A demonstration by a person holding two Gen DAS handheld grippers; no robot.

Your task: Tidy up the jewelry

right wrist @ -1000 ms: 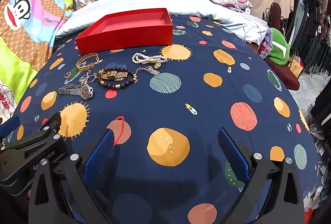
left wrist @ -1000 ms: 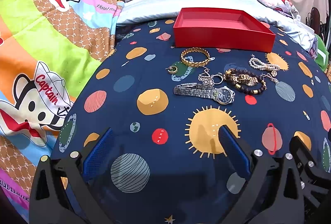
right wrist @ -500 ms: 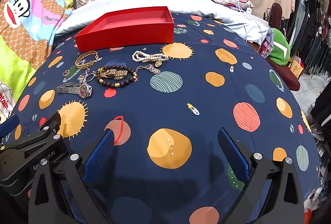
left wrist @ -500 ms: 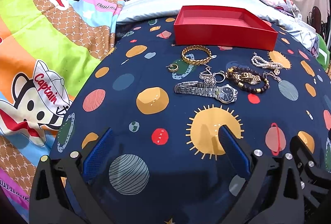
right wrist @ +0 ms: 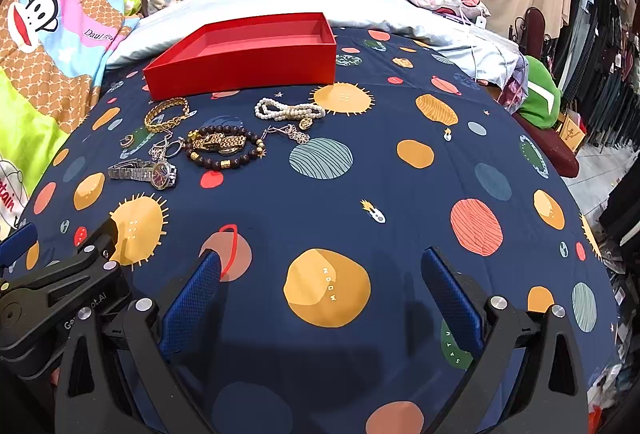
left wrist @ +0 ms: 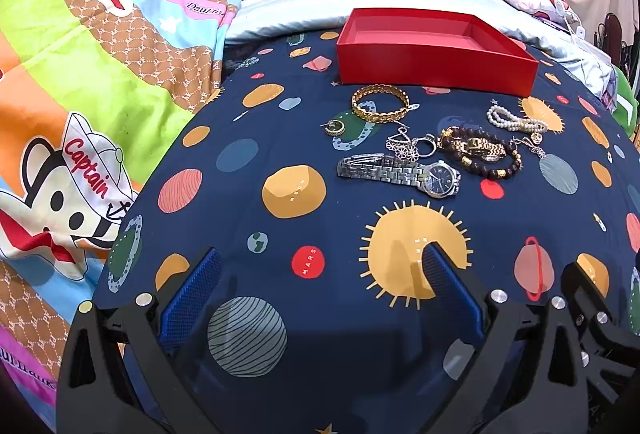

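Nearest the lens, the left tool [left wrist: 320,274] hung released above the bed's planet-print sheet [left wrist: 248,386], its blue fingers [left wrist: 192,294] spread wide with nothing between them. The right tool [right wrist: 320,274] was likewise released and held nothing, the left one's black frame showing at its 9 o'clock. Farther out on the sheet lay the jewelry in a loose cluster. A silver watch [left wrist: 400,171] lay closest, with a silver flower pendant [left wrist: 406,145] just beyond it. At the watch's 2 o'clock sat a dark bead bracelet [left wrist: 496,165] ringing a gold watch [left wrist: 474,147], and a pearl strand [left wrist: 514,119] lay beyond those, at 1 o'clock. At the watch's 11 o'clock lay a small gold earring [left wrist: 335,127], with a gold chain bracelet [left wrist: 380,103] at 12 o'clock. Farthest stood the open red box [left wrist: 432,63], its inside bare, just beyond the gold chain bracelet, backed by a pale blue pillow [left wrist: 320,1].
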